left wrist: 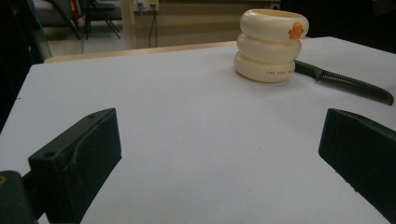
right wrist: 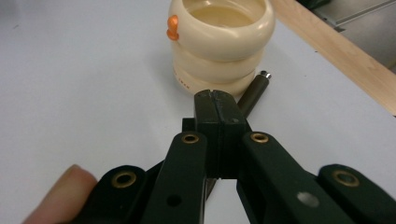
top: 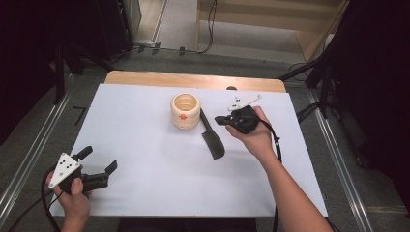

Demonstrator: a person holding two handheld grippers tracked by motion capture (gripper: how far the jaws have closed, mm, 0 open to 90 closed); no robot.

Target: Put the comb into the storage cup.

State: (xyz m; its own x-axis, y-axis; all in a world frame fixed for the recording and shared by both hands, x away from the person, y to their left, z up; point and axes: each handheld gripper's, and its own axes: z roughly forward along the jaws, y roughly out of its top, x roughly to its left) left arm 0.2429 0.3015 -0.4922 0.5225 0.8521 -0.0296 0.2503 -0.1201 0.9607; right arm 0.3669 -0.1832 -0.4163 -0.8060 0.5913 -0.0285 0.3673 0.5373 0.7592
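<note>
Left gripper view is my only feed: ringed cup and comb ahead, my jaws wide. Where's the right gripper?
Observer: In the high view the right gripper is just right of the cup, over the handle of the comb.
Operator: Open or shut?
Observer: Shut, going by the right gripper view, with nothing between the jaws.
Operator: Anything in the cup?
Observer: From above it looks empty inside.

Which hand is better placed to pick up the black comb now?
Right. The right gripper, fingers shut, hovers beside the black plastic comb near the cream ringed cup; the left gripper stays at the table's near corner.
</note>
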